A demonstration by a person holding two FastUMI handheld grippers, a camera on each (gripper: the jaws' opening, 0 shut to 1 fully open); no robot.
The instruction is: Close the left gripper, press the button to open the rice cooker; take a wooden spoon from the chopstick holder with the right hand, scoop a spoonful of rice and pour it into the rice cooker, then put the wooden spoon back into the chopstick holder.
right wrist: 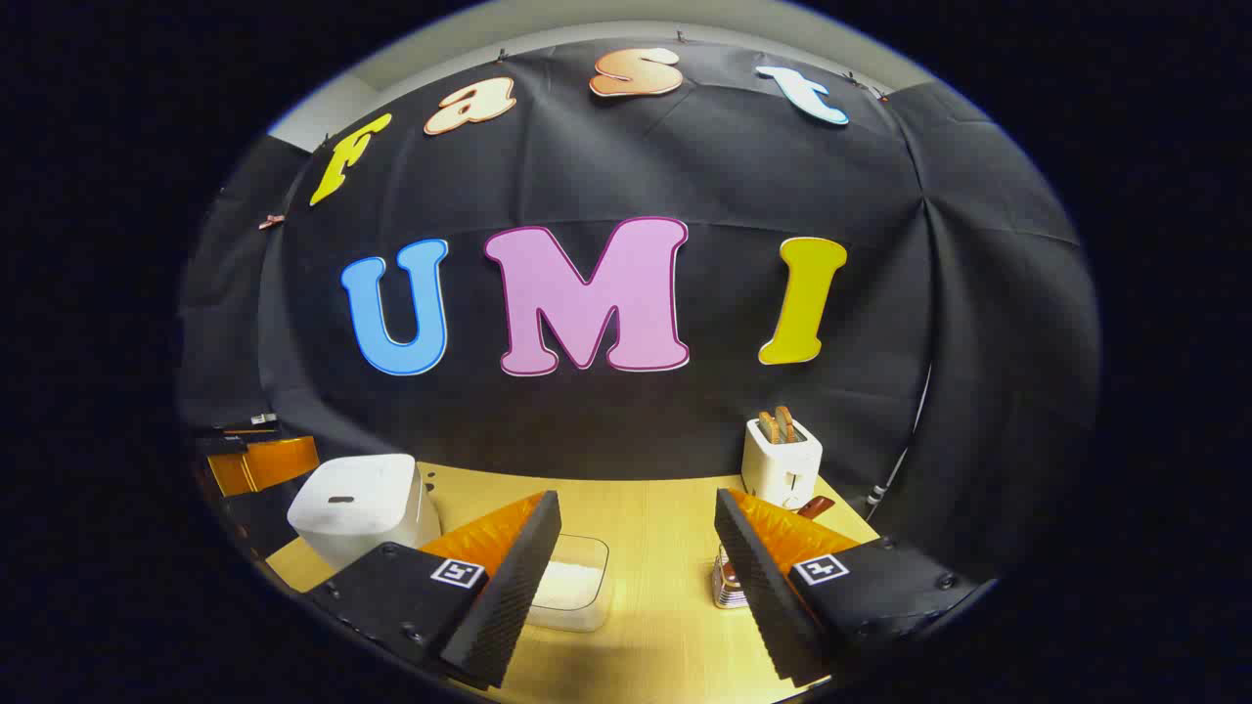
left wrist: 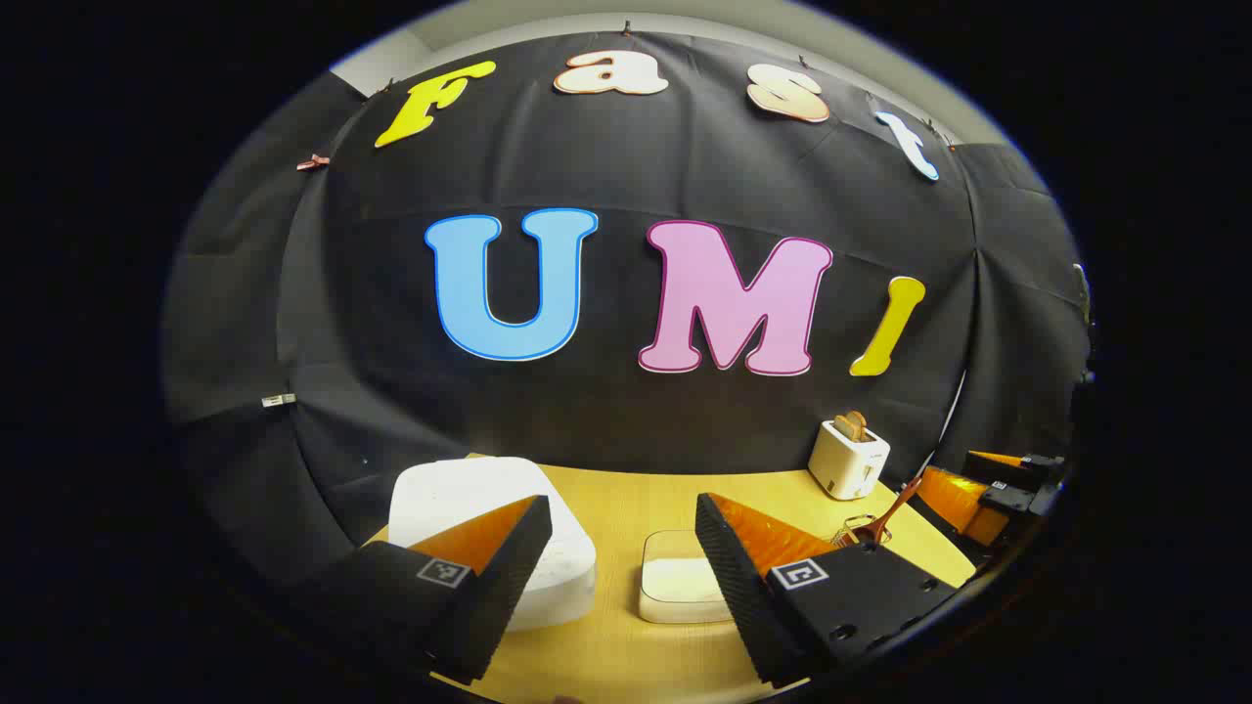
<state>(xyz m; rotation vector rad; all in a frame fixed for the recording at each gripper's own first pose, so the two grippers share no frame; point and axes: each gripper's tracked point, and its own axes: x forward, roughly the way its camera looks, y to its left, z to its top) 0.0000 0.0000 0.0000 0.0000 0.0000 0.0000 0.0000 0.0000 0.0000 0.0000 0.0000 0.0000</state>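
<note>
Left gripper (left wrist: pixel 618 587): seen in the left gripper view, low over the near edge of the table; its 2 fingers stand wide apart with nothing between them; it also shows at the far left of the right gripper view (right wrist: pixel 256 467), beside the rice cooker
Right gripper (right wrist: pixel 636 582): seen in the right gripper view, low over the near edge of the table; jaws spread wide and holding nothing; it also shows at the far right of the left gripper view (left wrist: pixel 988 484), near the spoon handle
Pale wooden table (left wrist: pixel 626 508): bare wood runs between the cooker and the toaster back to the booth wall
White rounded-square rice cooker (left wrist: pixel 469 499): on the left side of the table, partly behind the left gripper's left-hand finger; lid down and flat; in the right gripper view (right wrist: pixel 357 504) a small dark slot shows on its lid
Clear square container of white rice (left wrist: pixel 680 582): on the table just right of the cooker, apart from it; in the right gripper view (right wrist: pixel 577 582) it sits partly behind the right gripper's left-hand finger
Wire chopstick holder (left wrist: pixel 853 533): right of the rice container; mostly hidden behind a finger in both views
Brown wooden spoon (left wrist: pixel 895 510): stands tilted in the holder, handle leaning up and to the right
White 2-slot toaster (right wrist: pixel 781 460): farthest back, near the wall; 2 browned slices stand upright in its slots
</note>
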